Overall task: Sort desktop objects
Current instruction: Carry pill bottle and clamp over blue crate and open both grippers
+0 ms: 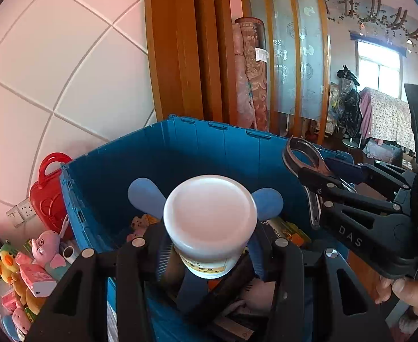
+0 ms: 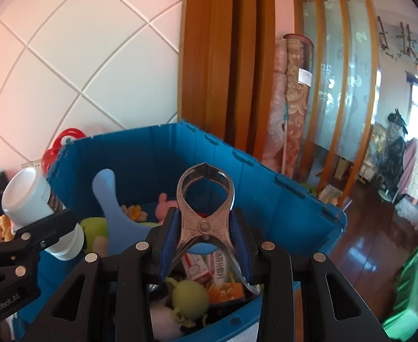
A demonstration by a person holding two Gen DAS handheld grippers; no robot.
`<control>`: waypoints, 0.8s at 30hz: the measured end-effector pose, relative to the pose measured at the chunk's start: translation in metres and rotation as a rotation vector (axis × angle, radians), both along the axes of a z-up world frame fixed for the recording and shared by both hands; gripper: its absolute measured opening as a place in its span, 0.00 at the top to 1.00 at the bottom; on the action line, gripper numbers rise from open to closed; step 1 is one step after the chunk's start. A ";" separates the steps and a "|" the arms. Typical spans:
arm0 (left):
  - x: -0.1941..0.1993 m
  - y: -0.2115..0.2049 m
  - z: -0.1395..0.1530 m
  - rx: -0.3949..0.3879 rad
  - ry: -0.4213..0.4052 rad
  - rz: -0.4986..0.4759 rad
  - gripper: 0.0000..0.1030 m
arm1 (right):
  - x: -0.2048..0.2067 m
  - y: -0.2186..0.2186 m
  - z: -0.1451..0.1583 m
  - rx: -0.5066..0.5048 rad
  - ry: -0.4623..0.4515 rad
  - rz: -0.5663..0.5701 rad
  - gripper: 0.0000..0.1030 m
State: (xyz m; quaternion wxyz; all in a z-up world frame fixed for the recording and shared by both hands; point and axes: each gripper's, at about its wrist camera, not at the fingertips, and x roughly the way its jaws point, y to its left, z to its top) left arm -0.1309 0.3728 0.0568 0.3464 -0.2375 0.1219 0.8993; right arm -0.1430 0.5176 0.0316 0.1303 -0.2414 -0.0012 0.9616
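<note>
L gripper pinching white jar, R gripper clamping pliers, "DAS" on R.

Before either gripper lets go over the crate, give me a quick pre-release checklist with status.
1. Left gripper shut on white jar: ok.
2. Right gripper shut on metal pliers: ok.
3. Jar over blue crate opening: ok.
4. Pliers over crate opening: ok.
5. Free space below for both, crate already holds toys and boxes: cannot tell.
6. The two grippers apart, not touching: ok.
</note>
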 end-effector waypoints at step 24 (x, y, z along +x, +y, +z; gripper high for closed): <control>0.007 -0.063 0.002 0.069 -0.022 0.067 0.24 | 0.019 -0.029 0.008 0.126 0.043 -0.002 0.00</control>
